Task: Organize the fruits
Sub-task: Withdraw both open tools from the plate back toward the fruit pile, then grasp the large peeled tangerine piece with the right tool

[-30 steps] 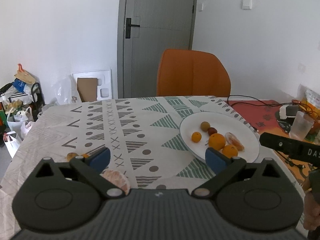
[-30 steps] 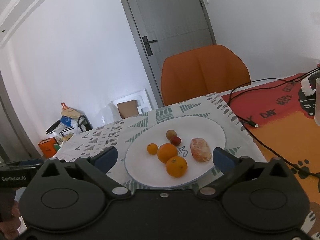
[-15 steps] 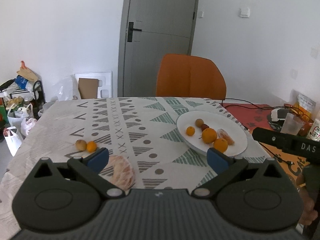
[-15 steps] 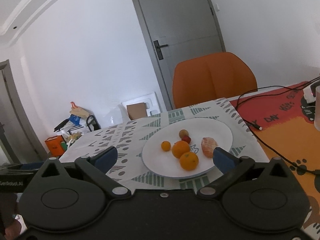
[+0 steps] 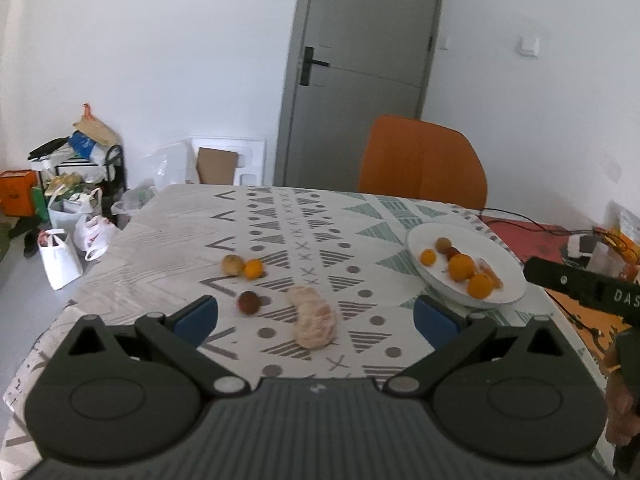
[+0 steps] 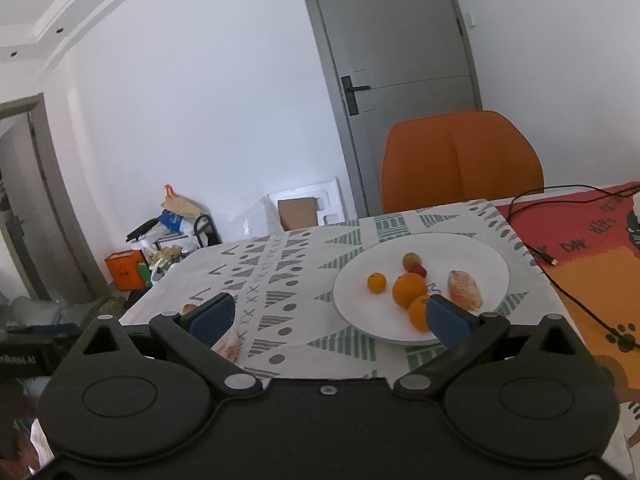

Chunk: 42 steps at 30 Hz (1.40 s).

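Both your grippers pulled back & up since a sec ago. Left gripper (image 5: pixel 316 318): jaws apart, holding nothing; 4 loose fruits on the patterned tablecloth (image 5: pixel 280 216), incl. peeled pale-orange citrus (image 5: pixel 314 322) at 6 o'clock. Right gripper (image 6: pixel 330 316): jaws apart, empty; round white plate (image 6: pixel 472 254) at 1 o'clock carries 6 fruits. Its body reads "DAS".

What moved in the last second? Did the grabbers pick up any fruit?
No fruit was picked up. Both the left gripper and right gripper pulled back and up, open and empty. The plate and the peeled orange on the tablecloth stayed put.
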### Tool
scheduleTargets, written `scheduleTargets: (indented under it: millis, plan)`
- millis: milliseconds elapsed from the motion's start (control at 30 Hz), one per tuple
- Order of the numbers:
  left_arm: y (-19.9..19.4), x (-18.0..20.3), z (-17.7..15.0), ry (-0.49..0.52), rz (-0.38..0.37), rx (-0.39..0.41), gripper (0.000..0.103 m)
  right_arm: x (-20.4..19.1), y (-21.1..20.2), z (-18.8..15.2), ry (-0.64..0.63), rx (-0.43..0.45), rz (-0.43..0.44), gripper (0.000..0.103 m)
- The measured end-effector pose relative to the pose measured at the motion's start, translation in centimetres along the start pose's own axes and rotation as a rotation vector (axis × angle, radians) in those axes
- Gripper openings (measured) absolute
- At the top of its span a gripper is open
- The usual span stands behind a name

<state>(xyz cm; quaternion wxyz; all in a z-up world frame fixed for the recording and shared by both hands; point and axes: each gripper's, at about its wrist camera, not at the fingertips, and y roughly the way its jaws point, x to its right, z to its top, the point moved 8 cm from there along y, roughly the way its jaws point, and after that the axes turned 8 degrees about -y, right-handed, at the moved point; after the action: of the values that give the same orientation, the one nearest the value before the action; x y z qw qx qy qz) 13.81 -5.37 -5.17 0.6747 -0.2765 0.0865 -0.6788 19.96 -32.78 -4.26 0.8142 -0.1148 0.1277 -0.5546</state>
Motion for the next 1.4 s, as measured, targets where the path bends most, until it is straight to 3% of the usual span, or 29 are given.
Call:
scheduleTargets:
  millis: [267, 400, 733, 1400]
  plan:
    - [-0.1, -3.3, 0.2, -0.041, 0.047, 0.001, 0.103, -2.1, 0.7, 0.0, -0.033, -0.019, 0.025, 0.103]
    - [-0.2, -5.1, 0.5, -0.089, 0.033, 0.001, 0.103, -3.5, 1.6, -0.2, -0.040, -0.036, 0.046, 0.103]
    - [0.1, -9.8, 1.4, -0.121, 0.124, 0.009, 0.103, -5.8, 4.8, -1.0, -0.035, -0.098, 0.085, 0.103]
    - [1.7, -12.4, 2.0, -0.132, 0.079, -0.008, 0.100, -8.9, 8.2, -1.6, -0.073, -0.183, 0.145, 0.103]
